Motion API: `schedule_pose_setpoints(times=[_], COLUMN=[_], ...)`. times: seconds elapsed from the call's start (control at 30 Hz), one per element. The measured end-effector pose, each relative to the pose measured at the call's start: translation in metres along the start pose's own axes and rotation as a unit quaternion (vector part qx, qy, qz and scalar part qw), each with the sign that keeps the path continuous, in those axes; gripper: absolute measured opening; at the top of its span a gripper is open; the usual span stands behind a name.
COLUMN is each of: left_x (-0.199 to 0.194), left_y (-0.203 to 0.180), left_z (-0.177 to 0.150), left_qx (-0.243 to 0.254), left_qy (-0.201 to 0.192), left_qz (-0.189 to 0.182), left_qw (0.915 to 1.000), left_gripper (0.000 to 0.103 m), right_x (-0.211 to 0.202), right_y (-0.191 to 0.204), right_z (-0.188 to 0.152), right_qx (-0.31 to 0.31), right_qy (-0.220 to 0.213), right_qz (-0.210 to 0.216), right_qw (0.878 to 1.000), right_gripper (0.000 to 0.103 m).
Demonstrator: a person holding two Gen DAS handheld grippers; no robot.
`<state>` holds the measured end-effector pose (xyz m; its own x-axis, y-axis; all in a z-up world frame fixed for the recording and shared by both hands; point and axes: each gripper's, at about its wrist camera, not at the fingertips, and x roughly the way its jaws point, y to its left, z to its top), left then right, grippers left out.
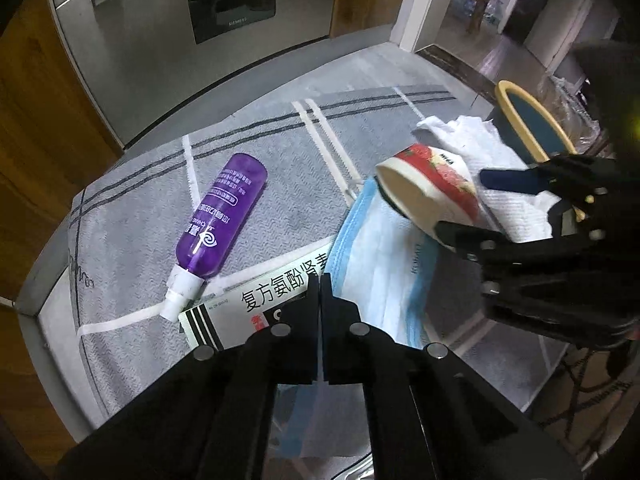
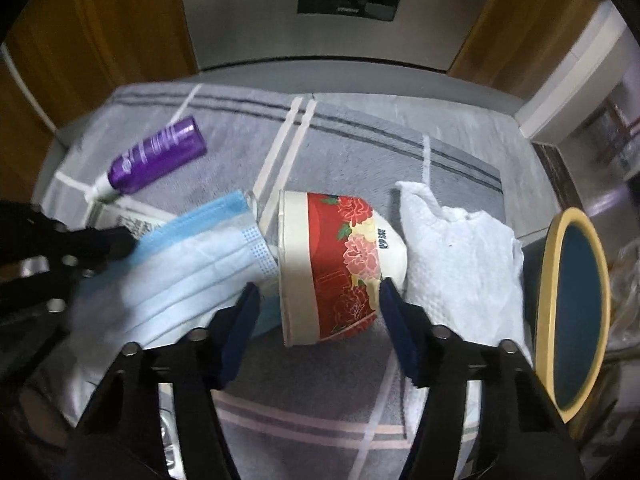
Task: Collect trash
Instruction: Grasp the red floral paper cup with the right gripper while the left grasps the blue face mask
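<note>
A red flowered paper cup [image 2: 340, 260] lies on its side on the grey cloth, and it shows in the left wrist view [image 1: 430, 190] too. My right gripper [image 2: 316, 300] is open with its blue pads on either side of the cup, not touching it. A blue face mask [image 2: 200, 264] lies left of the cup, partly over a white medicine box [image 1: 256, 300]. My left gripper [image 1: 320, 284] is shut and empty, over the box and the mask [image 1: 380, 264] edge. A purple bottle [image 1: 220, 216] lies further left. A crumpled white paper towel [image 2: 456, 256] lies right of the cup.
A bin with a yellow rim [image 2: 572, 312] stands at the table's right edge. A steel fridge [image 2: 320, 12] and wooden cabinets stand behind the table. The grey striped cloth [image 2: 320, 140] covers the table.
</note>
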<state>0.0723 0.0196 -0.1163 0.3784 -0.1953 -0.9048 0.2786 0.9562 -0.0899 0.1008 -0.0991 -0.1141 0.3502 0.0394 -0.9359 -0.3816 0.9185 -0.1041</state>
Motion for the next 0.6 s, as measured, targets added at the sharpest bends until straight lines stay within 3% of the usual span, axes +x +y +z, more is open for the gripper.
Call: schedule_pose_setpoints(times=[0.2, 0.37, 0.6], left_x=[-0.008, -0.022, -0.050], left_y=[-0.002, -0.005, -0.023], left_z=[0.002, 0.005, 0.015], left_qx=[-0.004, -0.011, 0.018], left_qy=[-0.008, -0.030, -0.078], left_qz=[-0.009, -0.021, -0.013], left_qw=[0.9999, 0.9992, 0.9967], left_gripper=[0.001, 0.001, 0.000], right_x=[0.005, -0.019, -0.050], right_y=[0.005, -0.018, -0.041], right_z=[-0.004, -0.002, 0.001], right_qx=[-0.025, 0.029, 0.088], right_qy=[0.003, -0.025, -0.067], right_qz=[-0.032, -0.012, 0.033], right_qw=[0.999, 0.999, 0.993], right_gripper=[0.022, 0.004, 0.003])
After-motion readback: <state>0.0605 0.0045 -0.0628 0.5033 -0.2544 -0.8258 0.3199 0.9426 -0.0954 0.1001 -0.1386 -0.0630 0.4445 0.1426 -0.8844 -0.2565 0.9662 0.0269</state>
